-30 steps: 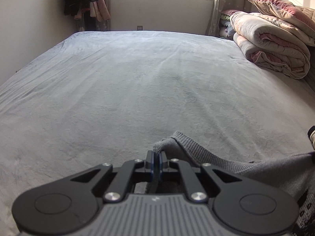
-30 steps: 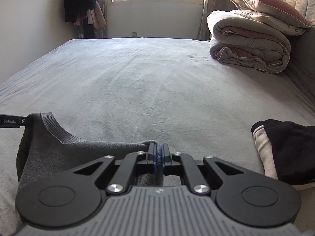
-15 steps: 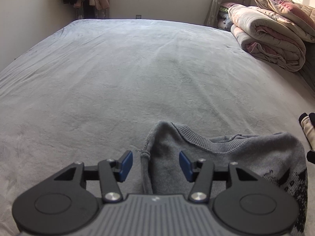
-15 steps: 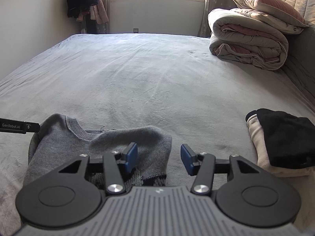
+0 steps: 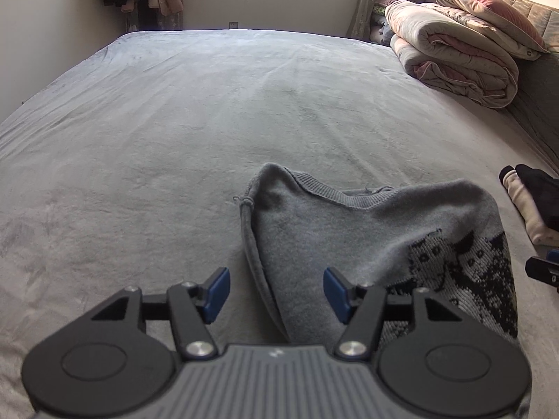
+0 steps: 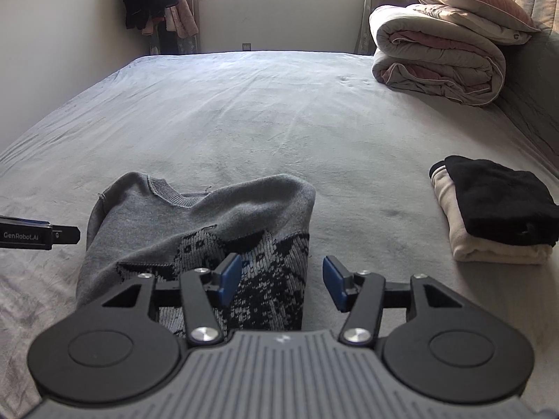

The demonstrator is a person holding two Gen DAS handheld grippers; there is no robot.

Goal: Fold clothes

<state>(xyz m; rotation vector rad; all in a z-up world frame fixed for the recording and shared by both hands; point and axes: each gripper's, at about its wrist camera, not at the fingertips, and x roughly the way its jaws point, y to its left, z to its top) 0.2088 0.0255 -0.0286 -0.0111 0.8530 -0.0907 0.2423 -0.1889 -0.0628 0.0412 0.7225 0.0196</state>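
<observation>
A grey knit sweater (image 5: 332, 230) with a black-and-white pattern lies folded on the grey bed, its neckline facing away. In the left wrist view my left gripper (image 5: 276, 291) hovers over the sweater's near left edge, jaws opening, the blue pads clear of the cloth. In the right wrist view the sweater (image 6: 195, 216) lies low and left, and my right gripper (image 6: 282, 279) is over its near right edge, jaws also opening, pressing on nothing. The left gripper's tip (image 6: 38, 234) shows at that view's left border.
A folded stack, black garment on a cream one (image 6: 496, 209), sits on the bed to the right. A rolled duvet (image 6: 436, 52) with a pillow on it lies far right. Clothes hang (image 6: 153, 0) in the far left corner by the window. Grey bed cover (image 6: 279, 122) stretches ahead.
Both grippers were shut on the sweater's shoulders a second ago; they have let go, opened, and drawn back toward the near edge. The sweater now lies flat on the bed.
</observation>
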